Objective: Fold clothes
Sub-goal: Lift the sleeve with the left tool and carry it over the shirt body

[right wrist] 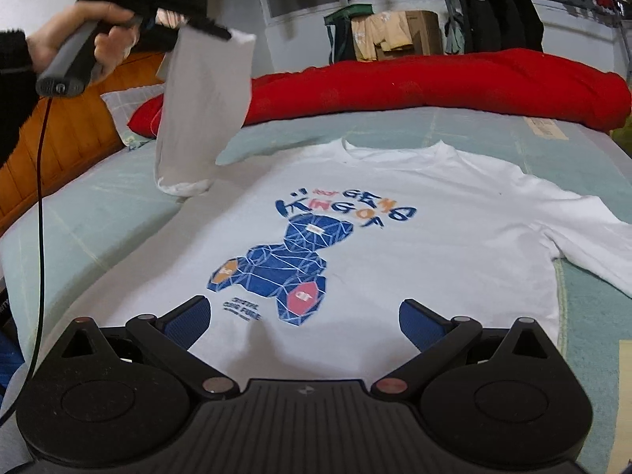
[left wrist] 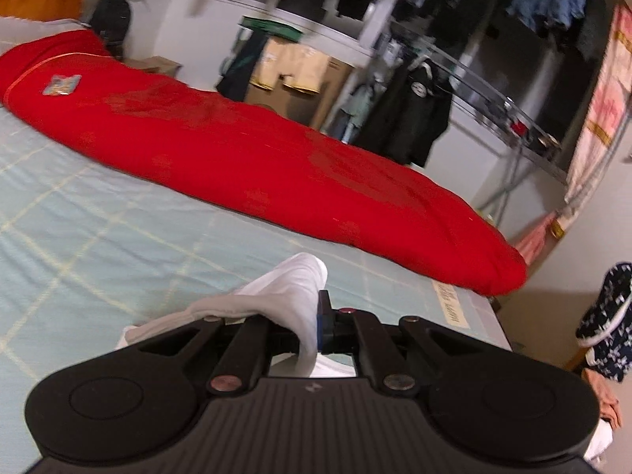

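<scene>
A white sweatshirt (right wrist: 426, 217) with a blue bear print lies flat on the bed, chest up. My left gripper (right wrist: 221, 33), held in a hand at the upper left of the right wrist view, is shut on the cuff of its left sleeve (right wrist: 205, 106) and holds it up, so the sleeve hangs down over the shirt's shoulder. In the left wrist view the same white sleeve (left wrist: 292, 296) bunches out between the closed fingers of the left gripper (left wrist: 320, 316). My right gripper (right wrist: 304, 322) hovers open over the shirt's lower hem, with nothing between its blue pads (right wrist: 185, 322).
A rolled red blanket (right wrist: 434, 83) (left wrist: 237, 146) lies along the far side of the pale green checked bed sheet (left wrist: 79, 217). An orange wooden headboard (right wrist: 71, 130) stands at the left. Clothes racks with hanging garments (left wrist: 414, 118) line the wall beyond.
</scene>
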The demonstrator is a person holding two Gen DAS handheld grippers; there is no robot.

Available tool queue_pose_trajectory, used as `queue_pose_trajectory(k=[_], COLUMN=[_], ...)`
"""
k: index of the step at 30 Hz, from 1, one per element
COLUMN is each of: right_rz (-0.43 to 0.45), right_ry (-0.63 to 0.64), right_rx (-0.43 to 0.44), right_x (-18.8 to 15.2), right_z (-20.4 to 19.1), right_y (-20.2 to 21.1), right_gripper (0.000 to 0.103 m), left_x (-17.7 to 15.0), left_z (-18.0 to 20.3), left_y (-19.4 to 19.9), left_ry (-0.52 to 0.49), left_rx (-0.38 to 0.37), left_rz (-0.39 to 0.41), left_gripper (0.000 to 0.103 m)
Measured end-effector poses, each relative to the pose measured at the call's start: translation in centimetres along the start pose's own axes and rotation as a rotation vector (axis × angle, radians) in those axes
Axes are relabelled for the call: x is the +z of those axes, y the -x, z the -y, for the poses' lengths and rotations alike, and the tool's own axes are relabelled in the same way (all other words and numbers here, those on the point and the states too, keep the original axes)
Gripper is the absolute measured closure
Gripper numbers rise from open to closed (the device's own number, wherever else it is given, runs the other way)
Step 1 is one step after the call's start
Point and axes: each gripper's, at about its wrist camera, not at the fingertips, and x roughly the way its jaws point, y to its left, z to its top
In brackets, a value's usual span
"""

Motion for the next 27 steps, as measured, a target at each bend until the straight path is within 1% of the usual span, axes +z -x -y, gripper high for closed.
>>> queue_pose_trajectory(k=[6,15,21,27], right_rz=[-0.018,-0.007,-0.005,-0.007], right_ry=[-0.003,-0.061,-0.090,-0.104], right_rx=[-0.018,-0.039,-0.052,-0.061], right_x=[-0.1,0.0,0.1,0.1], right_z=[0.5,2.0,2.8,3.2], right_y=[-0.1,0.2,0.3,0.3], right_gripper=[0.000,0.000,0.000,0.000], left_x=[-0.7,-2.6,-4.8,-7.7], left_z=[3.8,8.2,10.4,11.4], left_y=[-2.1,-5.1,-7.6,-9.6], left_ry=[-0.030,-0.074,-0.121,-0.183], left_rx=[-0.039,-0.100,-0.114,-0.102], left_rz=[-0.036,-0.091,-0.148,-0.216], left_gripper=[0.101,0.101,0.101,0.101])
